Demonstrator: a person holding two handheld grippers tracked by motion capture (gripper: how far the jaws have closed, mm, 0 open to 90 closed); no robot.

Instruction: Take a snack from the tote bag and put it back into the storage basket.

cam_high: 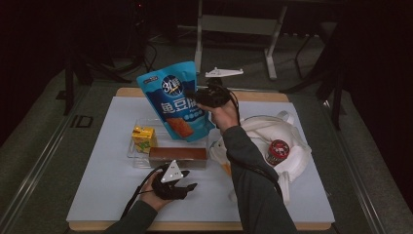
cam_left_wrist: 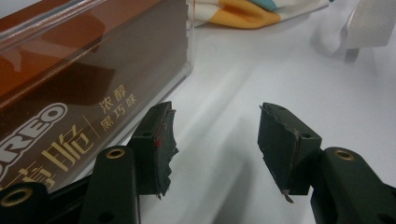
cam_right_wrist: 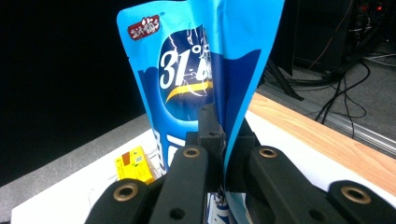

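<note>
Your right tongs (cam_right_wrist: 223, 154) clamp the blue snack pouch (cam_high: 175, 100) above the clear tray (cam_high: 141, 152) — lower it in — left tongs (cam_left_wrist: 215, 144) idle, apart.

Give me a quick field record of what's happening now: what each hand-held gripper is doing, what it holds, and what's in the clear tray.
right hand-held gripper: shut on the edge of the blue snack bag, holding it above the tray
left hand-held gripper: open, nothing between its jaws, low over the white mat beside the brown Oreo box
clear tray: holds the yellow carton and the brown Oreo box
white tote bag: lies right of the tray, red-lidded jar on it
</note>
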